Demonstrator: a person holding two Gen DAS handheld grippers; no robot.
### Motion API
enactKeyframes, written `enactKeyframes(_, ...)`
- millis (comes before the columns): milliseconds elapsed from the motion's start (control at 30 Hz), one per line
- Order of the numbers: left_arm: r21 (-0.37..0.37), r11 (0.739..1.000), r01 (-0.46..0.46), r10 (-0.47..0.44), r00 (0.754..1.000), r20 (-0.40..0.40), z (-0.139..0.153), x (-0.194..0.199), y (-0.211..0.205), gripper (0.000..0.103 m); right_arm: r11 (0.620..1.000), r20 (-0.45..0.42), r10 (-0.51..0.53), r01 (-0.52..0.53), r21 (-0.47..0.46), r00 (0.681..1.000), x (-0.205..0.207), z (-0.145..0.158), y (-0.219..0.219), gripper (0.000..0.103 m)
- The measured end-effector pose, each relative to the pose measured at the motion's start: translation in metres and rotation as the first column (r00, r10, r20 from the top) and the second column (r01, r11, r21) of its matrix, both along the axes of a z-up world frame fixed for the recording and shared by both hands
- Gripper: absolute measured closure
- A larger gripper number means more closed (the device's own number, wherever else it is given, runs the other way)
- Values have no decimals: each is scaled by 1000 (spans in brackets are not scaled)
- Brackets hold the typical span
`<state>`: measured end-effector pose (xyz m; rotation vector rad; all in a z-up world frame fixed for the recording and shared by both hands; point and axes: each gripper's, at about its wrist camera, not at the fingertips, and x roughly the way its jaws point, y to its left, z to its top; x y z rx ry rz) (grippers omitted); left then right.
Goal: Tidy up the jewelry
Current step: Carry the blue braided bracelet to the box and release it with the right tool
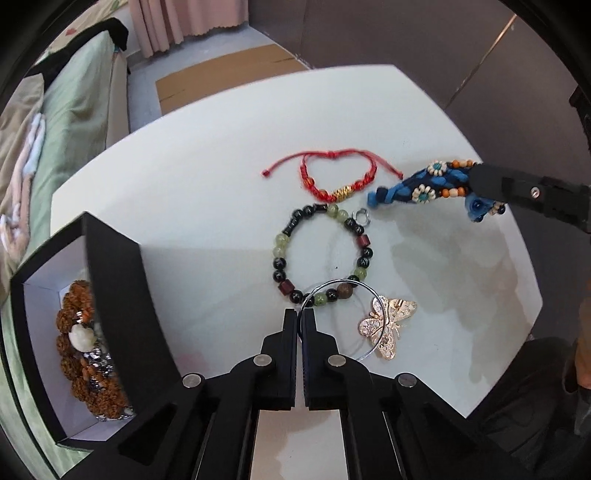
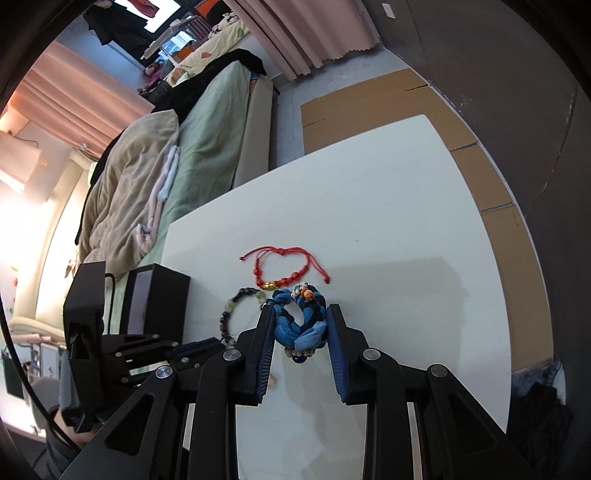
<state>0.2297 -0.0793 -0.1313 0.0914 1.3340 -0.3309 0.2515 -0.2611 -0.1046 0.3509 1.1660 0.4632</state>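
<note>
The right gripper (image 2: pixel 300 325) clasps a blue braided bracelet (image 2: pixel 299 328) between its fingers, raised over the white counter (image 2: pixel 388 221). The left gripper (image 1: pixel 300 314) is clenched, apparently pinching a thin silver hoop (image 1: pixel 341 286) beside a gold butterfly brooch (image 1: pixel 388 326). A beaded bracelet (image 1: pixel 321 254) and red cord bracelet (image 1: pixel 332 181) lie nearby; an open black box (image 1: pixel 110 258) holds brown beads (image 1: pixel 85 354).

A white counter (image 2: pixel 369 206) stands beside a green-sheeted bed (image 2: pixel 207 147) at ten o'clock, pink curtains (image 2: pixel 314 33) at twelve, flattened cardboard (image 2: pixel 369 96) on the grey floor (image 1: pixel 207 48).
</note>
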Motion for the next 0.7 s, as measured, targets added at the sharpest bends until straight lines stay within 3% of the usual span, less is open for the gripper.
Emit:
enactKeyframes(433, -38, 994, -104, 108, 985, 134, 74, -9, 60, 101, 992, 74, 37, -45, 114, 997, -6, 39, 46, 74)
enactKeyframes(700, -39, 979, -201, 205, 964, 169, 92, -18, 110, 101, 976, 120, 32, -57, 209, 992, -10, 65, 84, 74)
